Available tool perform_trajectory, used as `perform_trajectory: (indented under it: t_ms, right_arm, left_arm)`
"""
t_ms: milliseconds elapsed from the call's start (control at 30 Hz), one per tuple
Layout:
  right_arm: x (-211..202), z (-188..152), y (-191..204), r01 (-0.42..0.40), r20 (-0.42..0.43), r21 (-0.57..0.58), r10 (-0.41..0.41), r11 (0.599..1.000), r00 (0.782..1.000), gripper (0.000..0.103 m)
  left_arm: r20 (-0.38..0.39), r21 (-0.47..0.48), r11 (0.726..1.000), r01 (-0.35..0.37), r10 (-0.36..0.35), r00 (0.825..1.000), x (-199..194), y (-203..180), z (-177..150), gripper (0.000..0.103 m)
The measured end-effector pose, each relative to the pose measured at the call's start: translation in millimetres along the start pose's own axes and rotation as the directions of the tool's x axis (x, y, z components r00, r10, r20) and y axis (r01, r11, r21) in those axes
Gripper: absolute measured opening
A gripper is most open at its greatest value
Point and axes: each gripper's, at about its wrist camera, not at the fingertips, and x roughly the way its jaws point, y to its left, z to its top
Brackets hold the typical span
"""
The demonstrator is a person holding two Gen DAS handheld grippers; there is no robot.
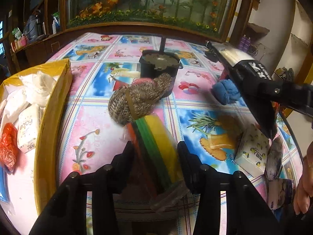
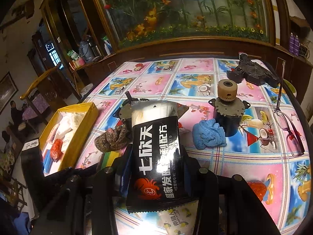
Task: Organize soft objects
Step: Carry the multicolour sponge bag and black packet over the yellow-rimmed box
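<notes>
Right hand-held gripper (image 2: 154, 168) clamped on black sachet (image 2: 156, 156), held above surface (image 2: 225, 162). Left hand-held gripper (image 1: 155, 150) pinching wrapped sponge pack (image 1: 156, 146). Brown knit bundle (image 1: 133, 101) just beyond; blue cloth (image 2: 208, 135) right; yellow box (image 1: 49, 117) left

A table covered with a glossy pink-and-blue patterned oilcloth (image 2: 234, 156) printed with fruit and flower panels stands before a dark wooden cabinet (image 2: 176, 49). Above it hangs a large wood-framed picture of bamboo and orange flowers (image 2: 185, 9). At left, a wooden shelf unit (image 2: 64, 39) holds bottles and a flask; a small lit window (image 2: 53, 56) shows beyond. Off-white walls (image 1: 273, 0) flank the frame.
</notes>
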Motion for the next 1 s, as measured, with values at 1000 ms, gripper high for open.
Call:
perform_trajectory:
  t_ms: [1000]
  right_arm:
    - [3,0,-1,0.017,0.017,0.001,-0.017,1.000,1.000,0.047]
  left_arm:
    - [0.164,0.020,0.995,0.095,-0.097,0.982,-37,-9,6,0.044]
